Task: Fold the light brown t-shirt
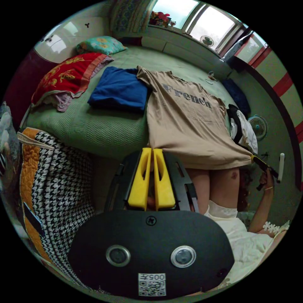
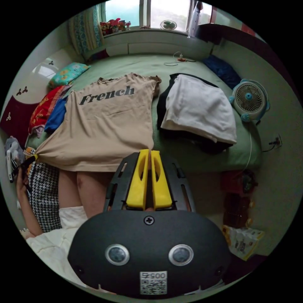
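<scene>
The light brown t-shirt (image 2: 107,126) lies face-up on the bed (image 2: 195,157), collar toward the window, hem overhanging the near edge; left tool (image 1: 152,151) and right tool (image 2: 150,153) each clench a hem corner.

Light brown t-shirt (image 1: 186,126) lies front-up on the green bed, hem stretched off its edge.
</scene>
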### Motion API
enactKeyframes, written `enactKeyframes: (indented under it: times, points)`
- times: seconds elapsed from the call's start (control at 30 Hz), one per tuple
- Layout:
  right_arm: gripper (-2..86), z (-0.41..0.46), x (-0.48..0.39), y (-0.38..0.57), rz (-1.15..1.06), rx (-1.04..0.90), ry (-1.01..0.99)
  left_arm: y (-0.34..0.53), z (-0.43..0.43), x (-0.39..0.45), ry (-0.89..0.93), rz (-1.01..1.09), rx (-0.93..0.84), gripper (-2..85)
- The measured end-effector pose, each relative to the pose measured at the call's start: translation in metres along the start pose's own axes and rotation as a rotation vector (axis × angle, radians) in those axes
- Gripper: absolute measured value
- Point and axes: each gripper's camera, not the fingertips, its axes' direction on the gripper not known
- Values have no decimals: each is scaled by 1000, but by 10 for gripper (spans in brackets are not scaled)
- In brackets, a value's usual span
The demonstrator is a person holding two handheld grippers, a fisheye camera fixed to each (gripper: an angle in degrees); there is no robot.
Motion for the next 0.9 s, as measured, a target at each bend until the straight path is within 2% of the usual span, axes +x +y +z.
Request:
enactKeyframes:
  times: [0.3, 0.5, 0.77, 0.9]
  points:
    - [-17, -30, -3, -19, 33, 75, -24, -19, -25, 17, 11, 52, 50, 4]
    - [-17, -44, -8, -31, -60, 77, -7, -17, -31, 35, 27, 16, 113, 4]
    - [-17, -51, 4, -47, -97, 135, -77, -25, -31, 61, 1, -21, 159, 4]
    - [-17, -32, 20, -52, -95, 108, -192, -33, -6, 79, -61, -62, 126, 4]
